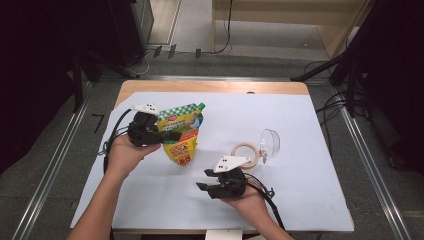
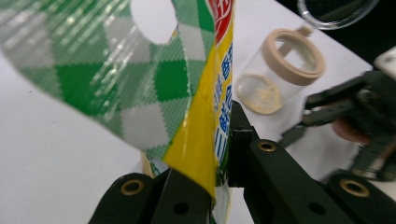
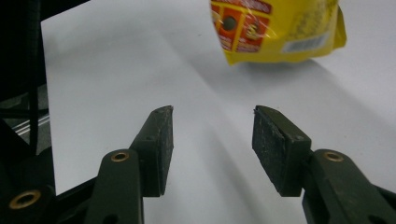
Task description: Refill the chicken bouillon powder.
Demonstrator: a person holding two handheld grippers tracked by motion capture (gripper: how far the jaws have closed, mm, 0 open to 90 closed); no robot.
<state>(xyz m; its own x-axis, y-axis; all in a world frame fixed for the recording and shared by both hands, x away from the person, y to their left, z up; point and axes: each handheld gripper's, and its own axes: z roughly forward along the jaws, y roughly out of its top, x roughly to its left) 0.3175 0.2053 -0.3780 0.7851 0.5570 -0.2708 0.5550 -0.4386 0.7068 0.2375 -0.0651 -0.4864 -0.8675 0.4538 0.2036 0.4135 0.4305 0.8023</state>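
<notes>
Above the white-covered desk (image 1: 300,150), the yellow and green foil snack pouch (image 1: 182,135) was clenched in the left gripper (image 1: 167,136), best kept upright and lifted slowly, while the right gripper (image 1: 206,189) fingers were held apart, empty.

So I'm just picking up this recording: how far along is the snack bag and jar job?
Done: the jar lies open on the table, its clear lid swung aside. In hand: the left tool is clamped on the snack bag, holding it up off the table. Left: the right tool waits open, holding nothing; probably the bag still goes to the jar.
</notes>
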